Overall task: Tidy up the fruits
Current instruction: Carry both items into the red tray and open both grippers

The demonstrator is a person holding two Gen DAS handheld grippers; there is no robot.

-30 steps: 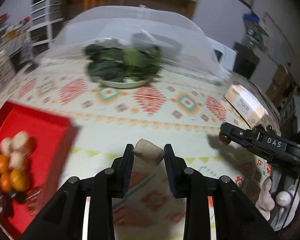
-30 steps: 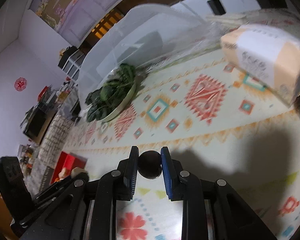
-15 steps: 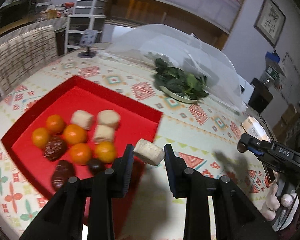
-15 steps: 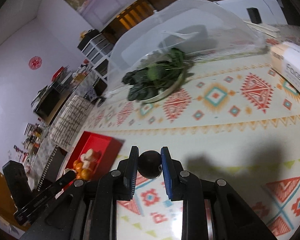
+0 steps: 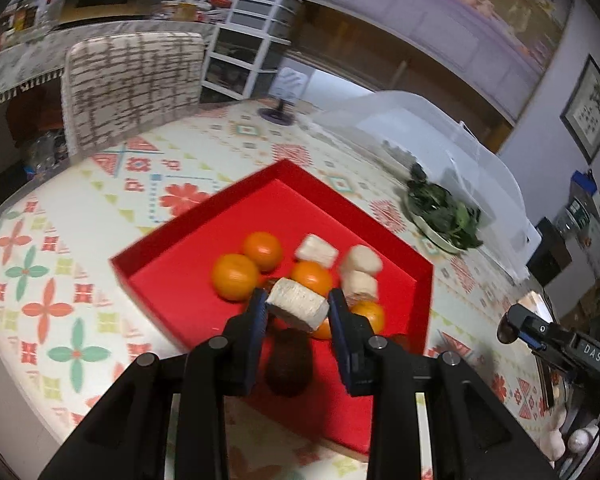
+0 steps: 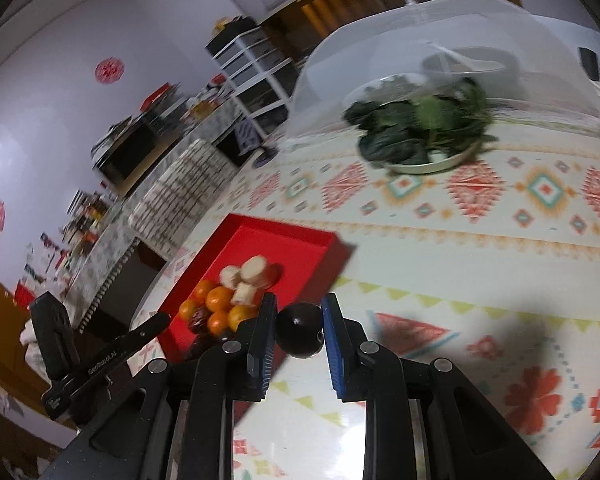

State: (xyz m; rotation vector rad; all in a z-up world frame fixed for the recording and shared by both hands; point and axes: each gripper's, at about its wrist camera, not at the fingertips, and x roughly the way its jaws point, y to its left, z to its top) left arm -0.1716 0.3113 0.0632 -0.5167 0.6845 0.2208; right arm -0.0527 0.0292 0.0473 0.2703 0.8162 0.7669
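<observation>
My left gripper (image 5: 298,310) is shut on a pale cylindrical fruit chunk (image 5: 298,307) and holds it above the red tray (image 5: 180,248). The tray holds several oranges (image 5: 235,276), pale chunks (image 5: 360,260) and dark brown fruits (image 5: 288,364). My right gripper (image 6: 299,330) is shut on a dark round fruit (image 6: 299,330) above the patterned tablecloth, to the right of the tray (image 6: 296,240). The right gripper also shows at the right edge of the left wrist view (image 5: 508,328). The left gripper shows at the lower left of the right wrist view (image 6: 156,322).
A plate of dark leafy greens (image 6: 424,132) sits under a clear dome cover (image 6: 420,32) at the far side of the table. A checked chair (image 5: 132,80) stands beyond the table's left edge. Drawers (image 5: 256,28) and shelves line the wall.
My left gripper has swung left with the chunk and now hangs over the tray. My right gripper has moved left towards the tray with the dark fruit.
</observation>
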